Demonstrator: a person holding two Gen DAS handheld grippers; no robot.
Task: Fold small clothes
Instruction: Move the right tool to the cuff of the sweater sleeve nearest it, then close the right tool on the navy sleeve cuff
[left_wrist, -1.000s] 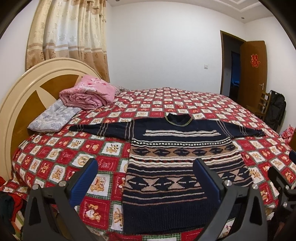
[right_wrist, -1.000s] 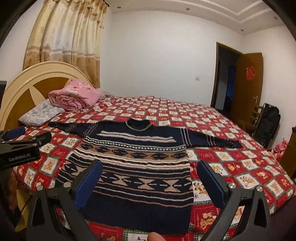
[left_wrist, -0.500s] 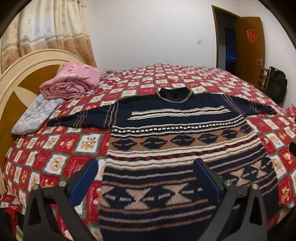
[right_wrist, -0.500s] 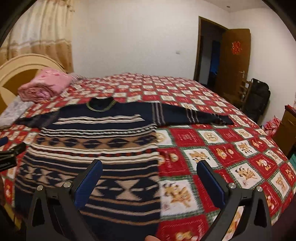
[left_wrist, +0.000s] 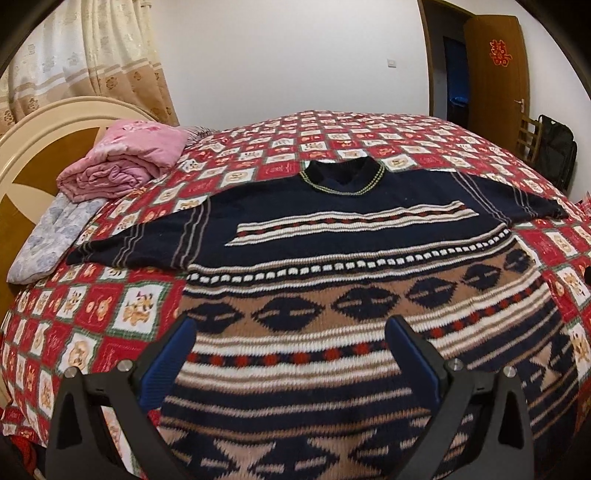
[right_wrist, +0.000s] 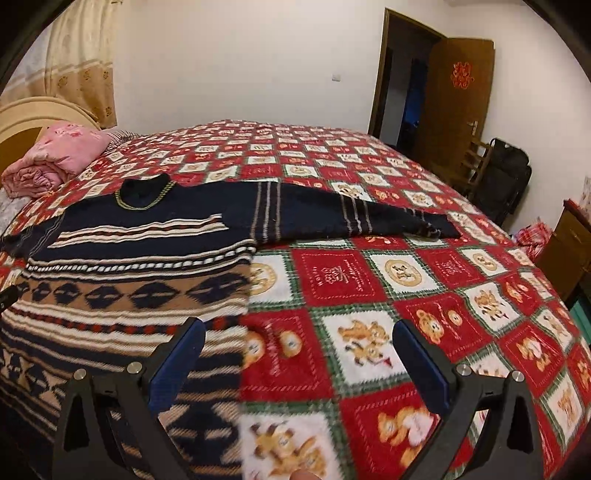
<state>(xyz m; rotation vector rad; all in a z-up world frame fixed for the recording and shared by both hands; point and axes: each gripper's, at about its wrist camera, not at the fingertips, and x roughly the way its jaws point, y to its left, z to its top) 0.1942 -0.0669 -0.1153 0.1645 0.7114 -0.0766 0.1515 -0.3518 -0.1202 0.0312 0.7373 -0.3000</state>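
A dark navy knitted sweater (left_wrist: 354, 258) with tan, white and red bands lies flat on the bed, front up, collar away from me and both sleeves spread out. My left gripper (left_wrist: 290, 332) hovers open over its lower body, nothing between the blue pads. In the right wrist view the sweater (right_wrist: 122, 266) fills the left half, its right sleeve (right_wrist: 351, 218) stretched across the bedspread. My right gripper (right_wrist: 295, 343) is open above the sweater's right side edge, with its left finger over the knit and its right finger over the bedspread.
A red, white and green patterned bedspread (right_wrist: 424, 295) covers the bed. A folded pink quilt (left_wrist: 122, 162) and a grey pillow (left_wrist: 51, 236) lie by the cream headboard (left_wrist: 33, 122). A brown door (right_wrist: 458, 99), a chair and a black bag (right_wrist: 506, 177) stand at the right.
Both grippers have moved forward and lower over the bed, so the sweater looks larger. The right one has also swung to the right, toward the sweater's side edge. Both stay open.
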